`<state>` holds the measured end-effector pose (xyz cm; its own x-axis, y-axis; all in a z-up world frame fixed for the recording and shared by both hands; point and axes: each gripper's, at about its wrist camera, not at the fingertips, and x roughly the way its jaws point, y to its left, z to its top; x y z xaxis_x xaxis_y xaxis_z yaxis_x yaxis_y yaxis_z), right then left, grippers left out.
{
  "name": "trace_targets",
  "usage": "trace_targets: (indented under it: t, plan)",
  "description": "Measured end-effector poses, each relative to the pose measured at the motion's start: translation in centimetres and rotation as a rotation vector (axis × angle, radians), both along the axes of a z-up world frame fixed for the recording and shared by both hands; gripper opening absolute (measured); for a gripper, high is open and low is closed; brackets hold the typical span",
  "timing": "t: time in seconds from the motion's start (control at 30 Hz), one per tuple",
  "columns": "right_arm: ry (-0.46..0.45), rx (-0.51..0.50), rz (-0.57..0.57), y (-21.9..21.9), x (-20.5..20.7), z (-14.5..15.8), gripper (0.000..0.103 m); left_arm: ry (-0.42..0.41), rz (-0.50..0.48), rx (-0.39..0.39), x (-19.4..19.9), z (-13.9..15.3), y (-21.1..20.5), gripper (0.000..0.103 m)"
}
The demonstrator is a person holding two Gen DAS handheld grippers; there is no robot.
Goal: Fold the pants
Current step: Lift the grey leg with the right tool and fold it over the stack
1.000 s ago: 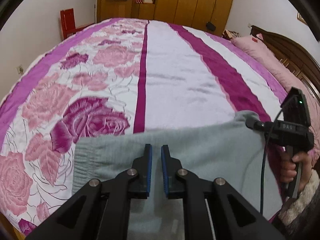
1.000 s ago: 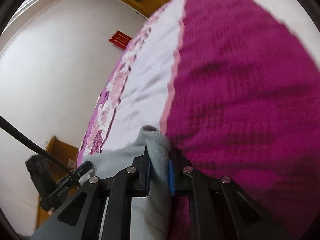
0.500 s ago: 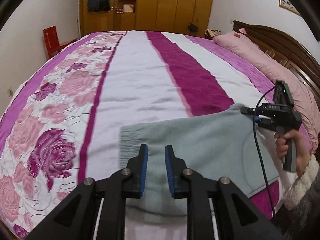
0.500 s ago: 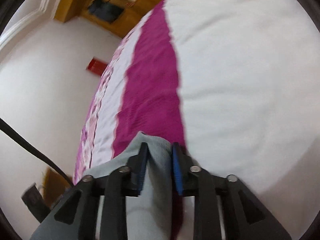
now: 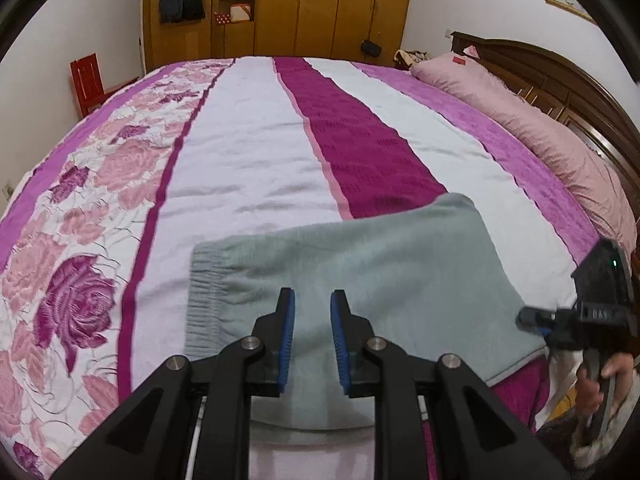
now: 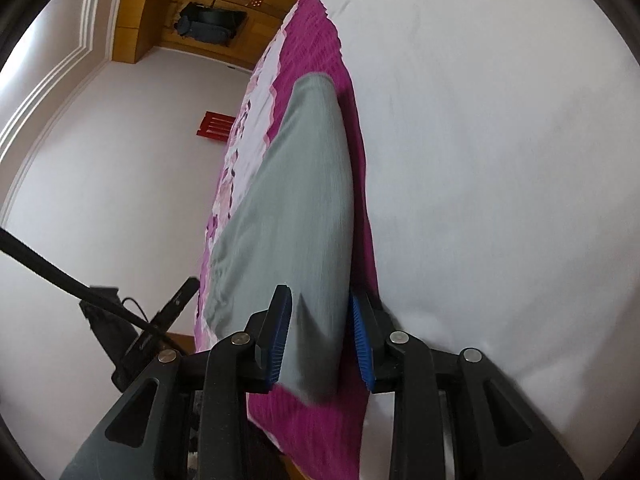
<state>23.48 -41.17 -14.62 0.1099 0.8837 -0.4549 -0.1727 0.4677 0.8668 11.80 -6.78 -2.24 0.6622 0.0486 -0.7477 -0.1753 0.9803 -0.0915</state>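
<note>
The grey pants [image 5: 360,280] lie folded flat near the bed's front edge, elastic waistband at the left. My left gripper [image 5: 312,336] is open and empty, hovering over the near part of the pants. My right gripper [image 6: 322,336] is open, its jaws apart on either side of the pants' near right edge [image 6: 296,208], not pinching it. The right gripper also shows in the left wrist view [image 5: 532,322], at the pants' right edge.
The bed [image 5: 256,152] has a striped white, magenta and rose-patterned cover. A long pink pillow [image 5: 520,120] lies along the wooden headboard at right. A wooden wardrobe [image 5: 320,8] and a red chair [image 5: 86,80] stand beyond the bed.
Both grippers have opened and let go of the pants. The pants now lie flat on the bed, and both grippers have drawn back toward the near edge.
</note>
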Motion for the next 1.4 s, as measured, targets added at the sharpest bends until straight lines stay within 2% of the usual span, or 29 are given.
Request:
trace_targets:
  t: [0.27,0.3,0.37,0.4,0.47,0.5,0.6,0.67,0.73,0.8,0.9,0.97,1.03,1.1,1.2,1.27,1.33,1.4]
  plan:
    - [-0.048,0.052,-0.149,1.1,3.0,-0.5,0.03,0.007,-0.099,-0.193,4.3,-0.6,-3.0,0.019]
    - [-0.067,0.042,-0.164,1.5,2.7,-0.5,0.03,0.009,-0.096,-0.18,5.0,-1.0,-3.5,0.018]
    - [-0.12,-0.005,-0.174,2.0,2.2,0.1,0.03,0.038,-0.048,-0.106,6.6,-2.3,-4.1,0.014]
    - [-0.141,-0.029,-0.175,2.2,2.0,0.4,0.03,0.053,-0.045,-0.108,7.1,-3.0,-4.3,0.014]
    - [-0.174,-0.062,-0.175,2.5,1.9,0.6,0.029,0.139,-0.043,-0.106,8.6,-5.7,-4.3,0.013]
    - [-0.178,-0.073,-0.176,2.7,1.9,0.6,0.024,0.127,-0.043,-0.103,8.7,-6.2,-4.4,0.013]
    - [-0.177,-0.072,-0.18,2.2,1.7,0.2,0.018,0.121,-0.036,-0.09,8.1,-4.9,-4.5,0.012]
    - [-0.181,-0.065,-0.185,2.1,1.6,0.1,0.017,0.067,-0.036,-0.142,6.0,-2.8,-4.9,0.012]
    - [-0.184,-0.075,-0.191,2.4,1.5,0.2,0.017,0.045,-0.054,-0.129,4.4,-1.9,-6.1,0.012]
    - [-0.175,-0.078,-0.205,2.0,1.1,0.3,0.017,0.053,-0.038,-0.116,3.6,-2.3,-6.7,0.012]
    - [-0.167,-0.07,-0.223,1.6,0.7,0.3,0.017,0.151,-0.018,-0.112,4.4,-5.8,-7.0,0.009]
    - [-0.174,-0.077,-0.218,1.3,0.3,0.3,0.017,0.105,-0.035,-0.056,4.1,-6.4,-7.6,0.01]
    - [-0.18,-0.082,-0.218,1.4,0.2,0.4,0.017,0.112,-0.036,-0.019,3.9,-5.8,-8.3,0.01]
    - [-0.189,-0.1,-0.218,2.0,0.3,0.8,0.014,0.103,-0.042,-0.041,3.7,-5.2,-8.2,0.009]
    - [-0.222,-0.17,-0.193,2.8,0.2,2.5,0.01,0.084,-0.047,-0.144,2.7,-3.9,-6.8,0.009]
    - [-0.255,-0.263,-0.17,3.7,0.2,4.3,0.01,0.072,-0.035,-0.171,2.1,-2.7,-5.3,0.009]
    - [-0.32,-0.397,-0.144,5.2,-0.1,6.4,0.01,0.059,-0.033,-0.189,1.7,-1.1,-3.7,0.01]
    - [-0.426,-0.576,-0.119,7.9,-0.9,9.1,0.01,0.039,-0.027,-0.198,1.2,0.8,-1.8,0.01]
